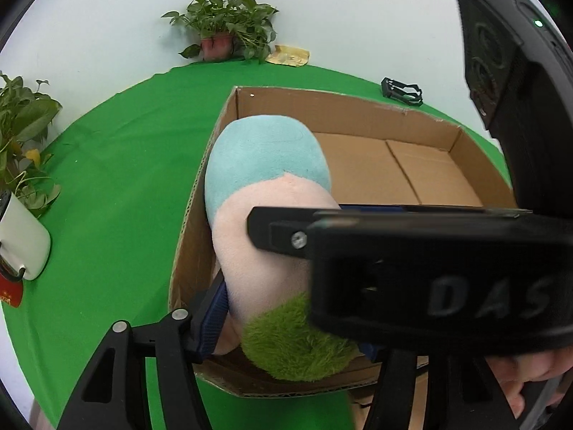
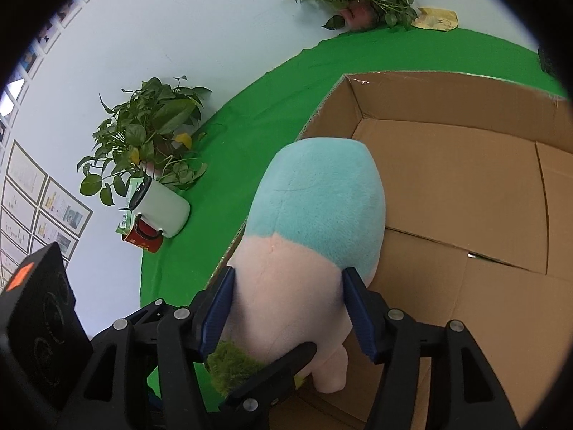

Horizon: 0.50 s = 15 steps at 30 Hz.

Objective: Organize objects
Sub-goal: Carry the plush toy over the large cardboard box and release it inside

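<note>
The left wrist view alone shows the right hand-held gripper crossing from 3 o'clock, with the person's hand at 4 o'clock and a small black clip on the tabletop at 1 o'clock. The right wrist view alone shows framed sheets on the wall at 9 o'clock.

The plush is pale pink with a light-blue top and a shaggy green tuft low down. It stands tilted inside the box, against its wall at 9 o'clock.

In its own view the right hand-held gripper has both blue pads flanking the pink body, seemingly touching it. The left hand-held gripper shows one pad against the plush; its other finger is hidden, so I cannot tell its state.

The box floor toward 3 o'clock is bare cardboard. A white mug and plants sit well apart.
</note>
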Motion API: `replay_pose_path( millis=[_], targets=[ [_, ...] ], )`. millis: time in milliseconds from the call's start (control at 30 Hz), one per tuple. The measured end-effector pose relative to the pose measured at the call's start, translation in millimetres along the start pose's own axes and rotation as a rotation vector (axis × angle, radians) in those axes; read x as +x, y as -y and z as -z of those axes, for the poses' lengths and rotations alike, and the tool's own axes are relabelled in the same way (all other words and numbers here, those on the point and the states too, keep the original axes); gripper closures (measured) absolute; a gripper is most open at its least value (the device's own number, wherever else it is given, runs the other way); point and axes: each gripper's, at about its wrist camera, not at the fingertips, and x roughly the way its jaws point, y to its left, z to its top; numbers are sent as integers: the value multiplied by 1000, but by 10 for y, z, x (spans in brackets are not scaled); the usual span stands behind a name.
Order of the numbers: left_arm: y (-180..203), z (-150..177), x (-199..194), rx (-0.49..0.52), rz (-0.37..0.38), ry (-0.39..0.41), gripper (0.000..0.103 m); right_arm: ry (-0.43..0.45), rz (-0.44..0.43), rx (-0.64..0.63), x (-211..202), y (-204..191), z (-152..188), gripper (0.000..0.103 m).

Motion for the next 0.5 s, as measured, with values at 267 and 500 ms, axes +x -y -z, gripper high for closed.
replay_pose_path(
  millis=[267, 500],
  targets=[
    [3, 35, -120, 24, -75, 26, 36, 24, 22, -10, -578, 74, 32, 38],
    [-170, 59, -682, -46, -44, 184, 27, 134, 439, 39, -1842, 718, 653, 25]
  ],
)
